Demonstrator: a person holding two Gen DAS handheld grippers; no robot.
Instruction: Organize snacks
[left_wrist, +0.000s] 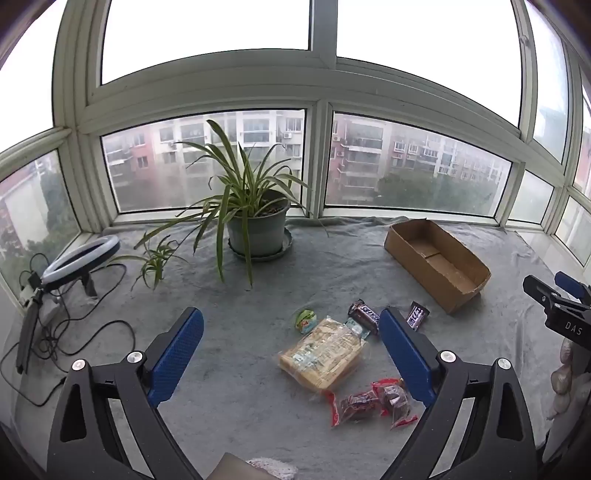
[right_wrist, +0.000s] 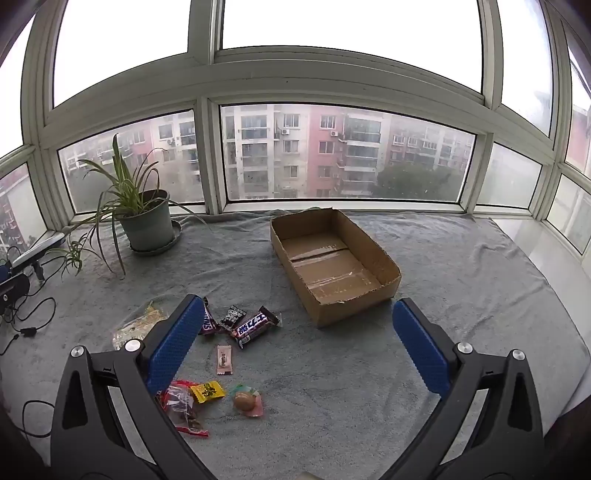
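Observation:
Several snacks lie on the grey cloth. In the left wrist view: a clear bag of bread (left_wrist: 322, 354), a Snickers bar (left_wrist: 365, 315), a small purple pack (left_wrist: 417, 314), a round green sweet (left_wrist: 305, 319) and red-wrapped snacks (left_wrist: 369, 402). My left gripper (left_wrist: 291, 350) is open above them, empty. An open empty cardboard box (left_wrist: 439, 264) sits at the right rear. In the right wrist view the box (right_wrist: 332, 262) is ahead; a Snickers bar (right_wrist: 255, 325), pink sachet (right_wrist: 224, 360), yellow pack (right_wrist: 207, 391) and wrapped egg (right_wrist: 246, 402) lie near my open, empty right gripper (right_wrist: 295, 339).
A potted spider plant (left_wrist: 255, 221) stands at the back centre by the window. A ring light (left_wrist: 79, 260) with cables lies at the far left. The right gripper (left_wrist: 557, 306) shows at the right edge of the left wrist view. The cloth's right edge meets a white sill (right_wrist: 546, 243).

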